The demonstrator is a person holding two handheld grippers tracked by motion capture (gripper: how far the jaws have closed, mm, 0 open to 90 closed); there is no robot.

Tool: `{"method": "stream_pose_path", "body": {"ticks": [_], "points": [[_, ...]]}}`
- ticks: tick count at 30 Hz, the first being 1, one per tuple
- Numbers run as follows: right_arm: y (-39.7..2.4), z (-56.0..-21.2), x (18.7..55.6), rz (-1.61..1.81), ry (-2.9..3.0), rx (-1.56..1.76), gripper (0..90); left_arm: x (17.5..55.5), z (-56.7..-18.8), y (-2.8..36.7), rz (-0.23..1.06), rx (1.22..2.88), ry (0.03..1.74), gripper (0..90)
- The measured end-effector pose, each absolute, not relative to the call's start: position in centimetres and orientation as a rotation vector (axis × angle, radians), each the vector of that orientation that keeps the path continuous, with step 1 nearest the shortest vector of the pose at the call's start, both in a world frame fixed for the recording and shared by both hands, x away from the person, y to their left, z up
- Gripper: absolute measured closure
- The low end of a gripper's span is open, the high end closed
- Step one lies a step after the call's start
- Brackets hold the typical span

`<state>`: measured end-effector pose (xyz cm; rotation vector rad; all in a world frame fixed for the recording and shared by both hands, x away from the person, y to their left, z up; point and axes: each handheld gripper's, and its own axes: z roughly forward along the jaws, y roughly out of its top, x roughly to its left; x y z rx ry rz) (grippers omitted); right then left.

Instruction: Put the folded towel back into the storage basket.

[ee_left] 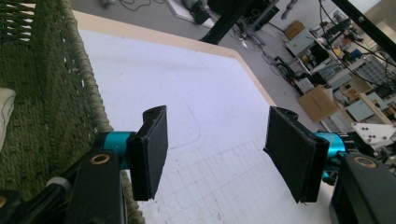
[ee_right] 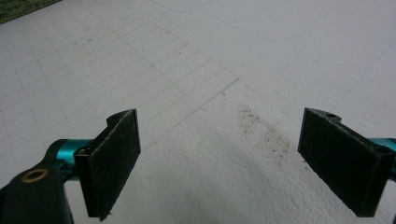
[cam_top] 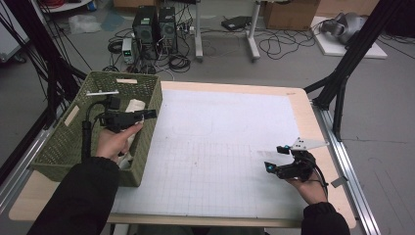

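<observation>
My left gripper [cam_top: 149, 114] is held over the right wall of a green woven basket [cam_top: 125, 76] and points toward the white gridded mat [cam_top: 220, 142]. In the left gripper view the left gripper [ee_left: 217, 154] stands open with nothing between its pads, and the basket's wall [ee_left: 42, 107] runs along the left. A pale cloth [cam_top: 134, 105] lies inside the basket under the hand. My right gripper [cam_top: 274, 157] rests low over the mat's near right part. Seen from its own camera, the right gripper [ee_right: 219, 163] is open and empty above the mat [ee_right: 187, 56].
A faint brown stain [ee_right: 264, 135] marks the mat ahead of the right gripper. A thin metal bar [cam_top: 103, 92] lies in the basket's far end. Black frame struts [cam_top: 342, 73] stand off the table's right corner. Computers and cables [cam_top: 156, 29] sit on the floor beyond.
</observation>
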<state>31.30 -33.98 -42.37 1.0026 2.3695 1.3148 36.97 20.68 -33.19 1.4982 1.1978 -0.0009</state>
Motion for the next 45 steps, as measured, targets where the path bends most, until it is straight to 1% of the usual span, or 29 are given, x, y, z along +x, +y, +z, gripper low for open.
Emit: {"method": "stream_pose_path", "body": {"ticks": [10,17,29,41,45], "points": [[-33.9,-42.3,31.3,1.317,2.371,1.004,12.3,36.6,-32.8,19.0,0.016,1.498,1.181,39.8],[-33.9,-42.3,31.3,1.319,2.374,0.997,12.3,36.3,-32.6,17.6,0.081,1.490,1.206,40.2],[-34.0,-42.3,31.3,1.326,2.376,1.003,12.3,36.2,-32.9,14.6,0.118,1.490,1.215,40.3],[-34.0,-42.3,31.4,1.328,2.378,0.995,12.3,36.0,-33.5,12.2,0.121,1.465,1.214,40.3],[-33.9,-42.3,31.4,1.330,2.380,0.996,12.3,36.0,-33.8,11.7,0.097,1.441,1.212,40.4]]}}
